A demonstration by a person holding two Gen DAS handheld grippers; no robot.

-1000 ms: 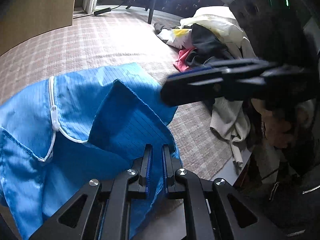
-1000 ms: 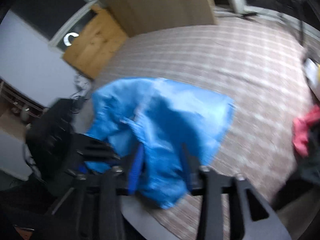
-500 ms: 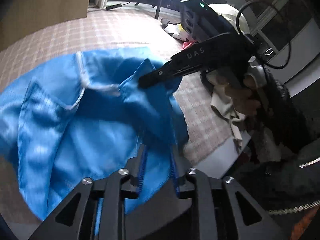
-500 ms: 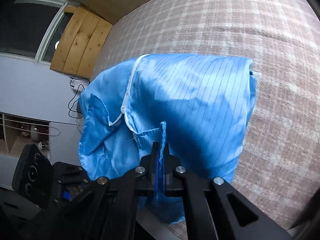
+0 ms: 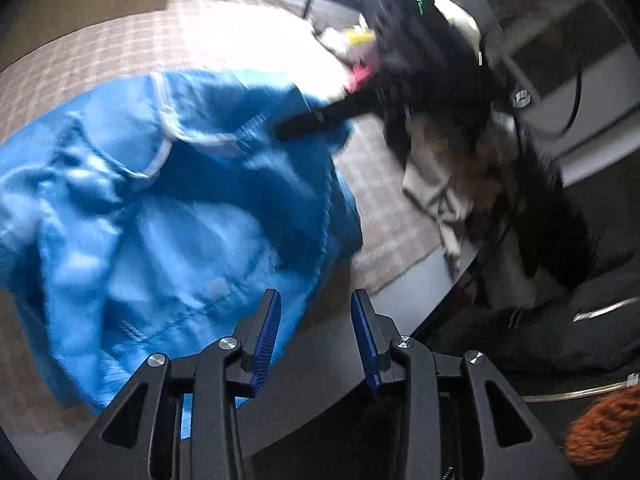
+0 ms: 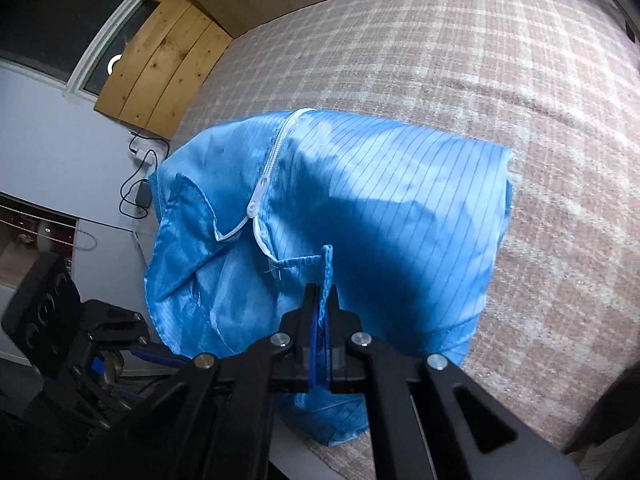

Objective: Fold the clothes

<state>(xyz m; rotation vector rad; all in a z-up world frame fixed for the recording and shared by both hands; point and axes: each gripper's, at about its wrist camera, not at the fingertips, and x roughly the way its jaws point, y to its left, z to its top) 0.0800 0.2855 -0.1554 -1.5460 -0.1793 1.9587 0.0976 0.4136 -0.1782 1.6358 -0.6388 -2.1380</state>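
Two hand-held grippers are at work on one blue garment (image 6: pixel 360 208), and the step in hand looks like the start of a fold: one corner is lifted while the rest lies spread on the checked bed cover (image 6: pixel 500 60).

The right hand-held gripper (image 6: pixel 322 304) is clenched on a hemmed edge of the garment, a thin strip of blue cloth standing up between its pads. The left hand-held gripper (image 5: pixel 316 316) is released and its jaws are opening; nothing is between them, and the blue cloth lies just ahead of and to the left of its fingers. In the left wrist view the right hand-held gripper shows as a dark bar reaching onto the garment from the right, though that picture is blurred, so the exact point of contact there is hard to judge.

The next move probably calls for the left hand-held gripper to take a second edge or corner, so that the cloth can be carried over evenly by both hands.

The garment is thin, shiny and light blue, with fine dark stripes and a white zip (image 6: pixel 260 196) partly undone near its middle. It is rumpled at the near side, hanging a little over the edge of the bed, and smoother at the far side. A heap of other clothes (image 5: pixel 440 184) waits to the right.
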